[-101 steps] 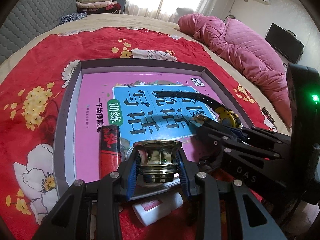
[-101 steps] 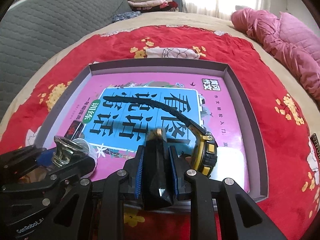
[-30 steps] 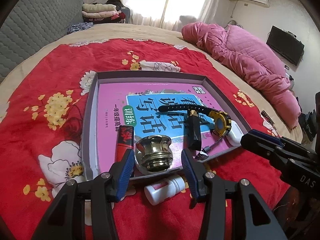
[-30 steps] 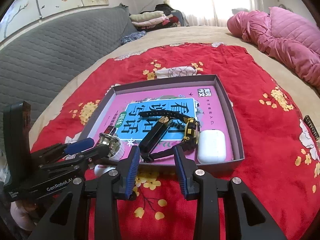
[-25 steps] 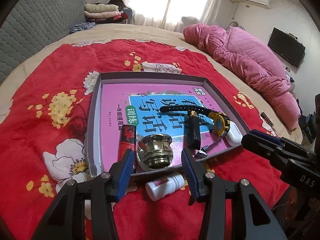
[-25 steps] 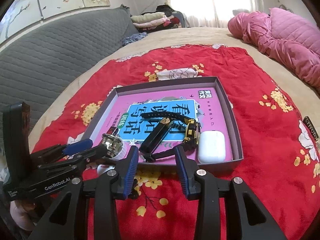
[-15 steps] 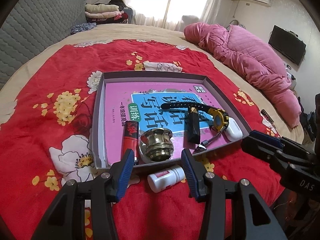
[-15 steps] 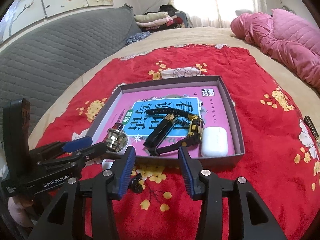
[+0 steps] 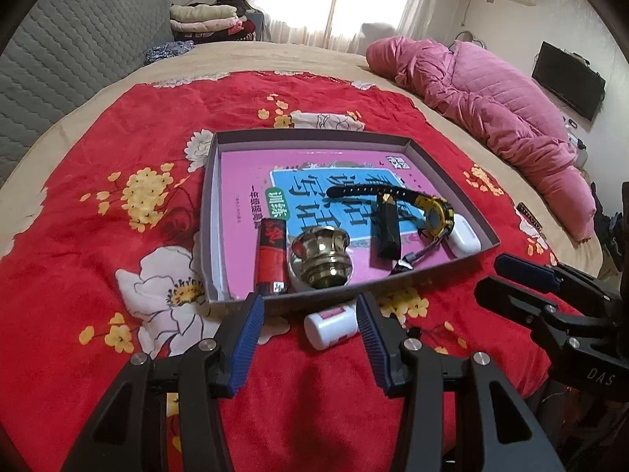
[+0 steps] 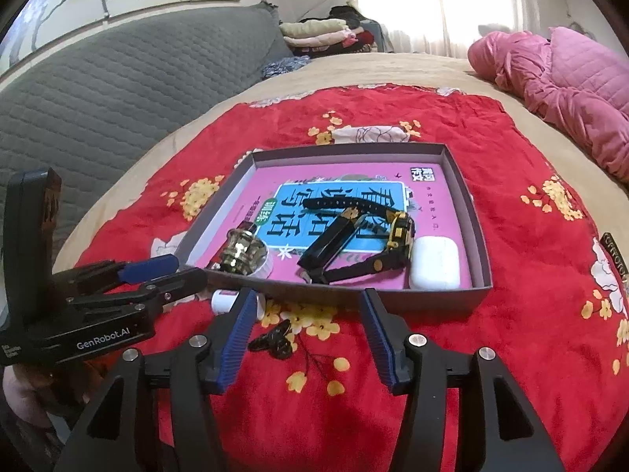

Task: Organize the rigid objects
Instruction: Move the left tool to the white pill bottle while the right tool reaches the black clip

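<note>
A grey box [image 9: 210, 181] [image 10: 477, 212] on the red flowered blanket holds a pink book [image 9: 243, 181], a red tube [image 9: 270, 253], a brass knob [image 9: 321, 253] [image 10: 241, 251], a black faceted bar [image 9: 387, 228] [image 10: 330, 242], a black-and-yellow watch [image 9: 434, 214] [image 10: 399, 232] and a white earbud case [image 9: 466, 238] [image 10: 434, 261]. A small white bottle [image 9: 332, 324] [image 10: 226, 301] lies outside the box's near wall. My left gripper [image 9: 308, 316] is open, its tips on either side of the bottle. My right gripper [image 10: 306, 308] is open and empty, just short of the box. A small black object [image 10: 273, 342] lies on the blanket beside its left finger.
A pink quilt [image 9: 491, 106] [image 10: 570, 82] lies at the far right of the bed. A grey padded headboard [image 10: 118, 78] runs along the left. Folded clothes [image 9: 204, 19] sit at the back. A black TV [image 9: 568, 80] hangs on the right wall.
Both grippers let go of the knob and the black bar, which now lie in the box. Both have drawn back toward me and stand open.
</note>
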Demonstrator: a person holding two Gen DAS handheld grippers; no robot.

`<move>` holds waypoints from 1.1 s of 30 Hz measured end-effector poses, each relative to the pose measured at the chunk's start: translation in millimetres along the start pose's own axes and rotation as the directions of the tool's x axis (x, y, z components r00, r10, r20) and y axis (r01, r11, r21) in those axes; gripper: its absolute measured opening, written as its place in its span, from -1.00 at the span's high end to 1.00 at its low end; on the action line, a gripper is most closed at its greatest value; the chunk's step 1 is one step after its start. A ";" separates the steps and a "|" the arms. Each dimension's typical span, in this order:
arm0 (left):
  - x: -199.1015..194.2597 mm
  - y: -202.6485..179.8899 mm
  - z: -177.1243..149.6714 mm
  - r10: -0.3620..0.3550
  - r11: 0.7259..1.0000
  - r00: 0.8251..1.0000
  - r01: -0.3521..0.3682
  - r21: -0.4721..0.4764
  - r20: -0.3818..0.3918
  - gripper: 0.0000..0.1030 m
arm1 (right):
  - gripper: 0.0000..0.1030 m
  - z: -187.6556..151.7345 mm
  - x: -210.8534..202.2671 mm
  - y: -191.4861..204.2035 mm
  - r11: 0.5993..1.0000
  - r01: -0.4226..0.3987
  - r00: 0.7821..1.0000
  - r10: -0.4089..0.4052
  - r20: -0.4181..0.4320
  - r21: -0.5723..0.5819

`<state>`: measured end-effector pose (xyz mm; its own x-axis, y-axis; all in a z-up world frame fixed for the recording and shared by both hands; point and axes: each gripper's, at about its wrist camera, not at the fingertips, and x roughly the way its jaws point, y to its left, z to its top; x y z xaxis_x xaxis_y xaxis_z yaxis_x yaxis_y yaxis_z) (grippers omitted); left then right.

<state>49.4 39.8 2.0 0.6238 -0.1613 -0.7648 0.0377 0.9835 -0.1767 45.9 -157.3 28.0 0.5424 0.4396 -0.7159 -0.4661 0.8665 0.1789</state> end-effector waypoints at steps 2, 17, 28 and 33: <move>-0.4 0.5 -1.7 0.003 1.000 1.000 -0.003 0.000 -0.006 0.06 | -0.11 -2.1 1.1 1.4 1.000 -0.001 1.000 0.001 -0.006 -0.004; 5.4 2.1 -18.1 -0.019 1.000 0.997 0.018 -0.012 -0.076 0.06 | -0.14 -17.2 15.7 14.7 0.999 -0.026 0.997 0.023 -0.071 -0.044; 18.1 5.0 -19.8 -0.054 0.998 0.993 0.050 -0.044 -0.101 0.06 | -0.14 -35.5 46.3 26.1 0.997 -0.044 0.990 0.035 -0.139 -0.064; 21.9 5.1 -18.5 -0.073 0.996 0.992 0.067 -0.056 -0.104 0.06 | -0.14 -38.8 60.4 32.7 0.996 -0.040 0.990 0.028 -0.136 -0.081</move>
<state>48.9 39.7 -27.1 0.5352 -0.2399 -0.8099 0.0355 0.9643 -0.2622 36.3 -111.6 -35.5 0.4287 0.4278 -0.7957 -0.5422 0.8264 0.1521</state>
